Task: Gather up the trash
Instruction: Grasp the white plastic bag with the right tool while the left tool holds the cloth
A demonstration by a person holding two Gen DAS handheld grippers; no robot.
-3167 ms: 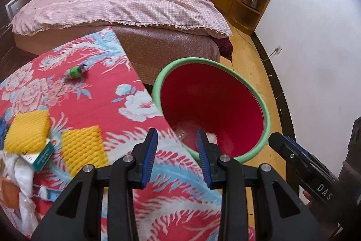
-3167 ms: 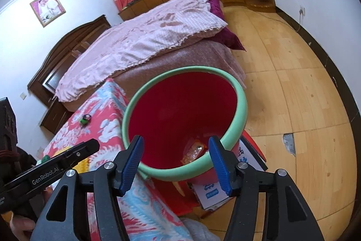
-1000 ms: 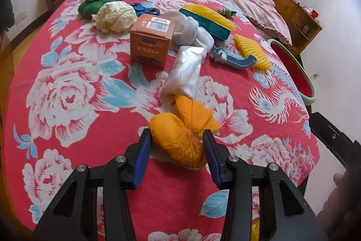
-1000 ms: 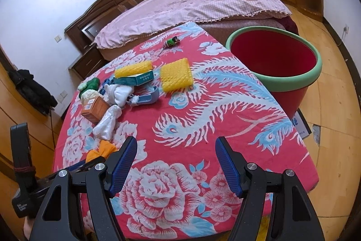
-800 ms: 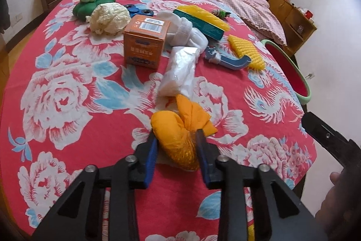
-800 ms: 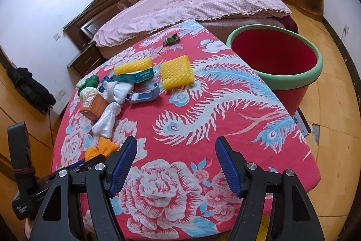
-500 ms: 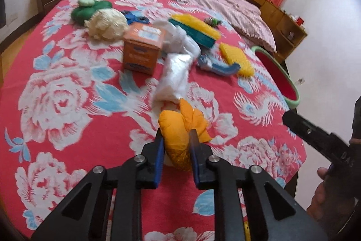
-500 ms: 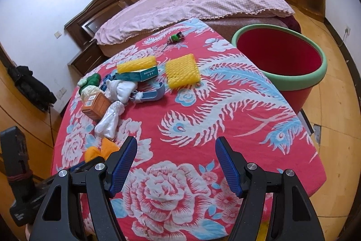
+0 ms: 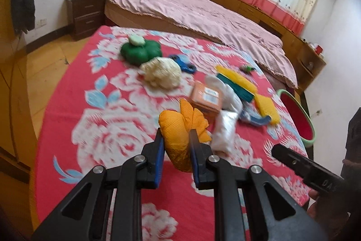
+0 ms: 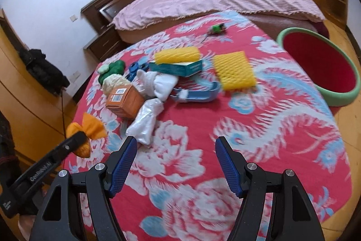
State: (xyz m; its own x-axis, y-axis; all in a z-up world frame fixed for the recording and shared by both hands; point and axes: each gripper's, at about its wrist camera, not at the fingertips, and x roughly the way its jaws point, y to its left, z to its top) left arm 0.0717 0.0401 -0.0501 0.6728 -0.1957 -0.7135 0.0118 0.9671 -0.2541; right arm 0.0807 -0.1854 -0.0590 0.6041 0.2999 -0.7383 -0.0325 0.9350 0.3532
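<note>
My left gripper point(image 9: 175, 138) is shut on an orange mesh bag point(image 9: 178, 128) and holds it lifted above the red floral tablecloth point(image 9: 108, 128). The bag also shows at the left of the right wrist view point(image 10: 86, 128), held in the left gripper. My right gripper point(image 10: 176, 151) is open and empty above the near part of the table. A red bin with a green rim point(image 10: 320, 64) stands on the floor past the table's right edge; it also shows in the left wrist view point(image 9: 297, 119).
On the table lie a white plastic bag point(image 10: 146, 119), an orange box point(image 10: 125, 99), white cloth point(image 10: 162, 84), a teal box point(image 10: 178, 67), yellow foam nets point(image 10: 233, 70), a blue tray point(image 10: 198, 94) and a green plush point(image 9: 141, 51). A bed point(image 9: 191, 6) stands behind.
My left gripper closed on the orange mesh bag and lifted it off the tablecloth. The right gripper moved a little nearer over the table, still open.
</note>
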